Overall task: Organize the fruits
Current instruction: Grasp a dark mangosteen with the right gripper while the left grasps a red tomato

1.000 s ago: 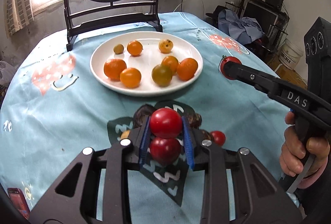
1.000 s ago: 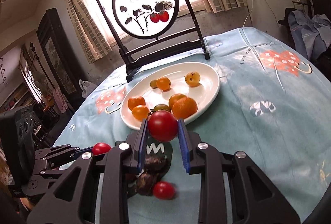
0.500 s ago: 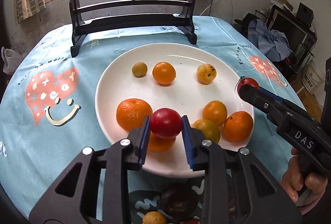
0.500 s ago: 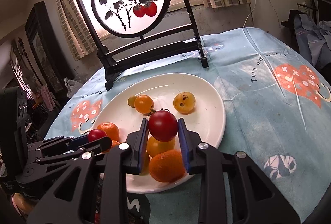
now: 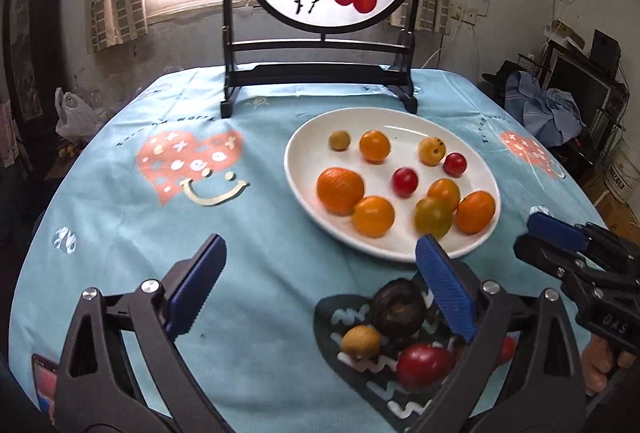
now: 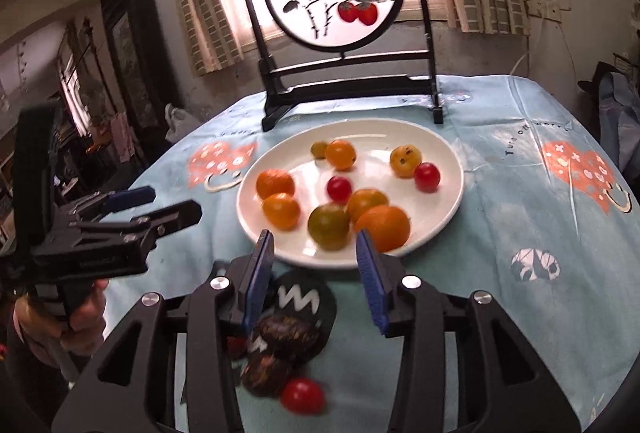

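Two red tomatoes (image 5: 405, 182) on plate (image 5: 304, 169), both grippers (image 5: 320, 273) (image 6: 314, 267) opening, empty.

Both grippers are letting go. The left gripper (image 5: 320, 285), which was clamping a red tomato, is now opening wide with nothing between its jaws, and that tomato (image 5: 405, 182) is sitting mid-plate (image 5: 304, 169). The right gripper (image 6: 316, 277) is opening too, also empty, its tomato (image 6: 427, 176) now lying near the plate's far right rim beside a yellow fruit (image 6: 405, 161). Both grippers are drawing back from the plate toward the table's near edge, over the dark mat (image 5: 360, 373).
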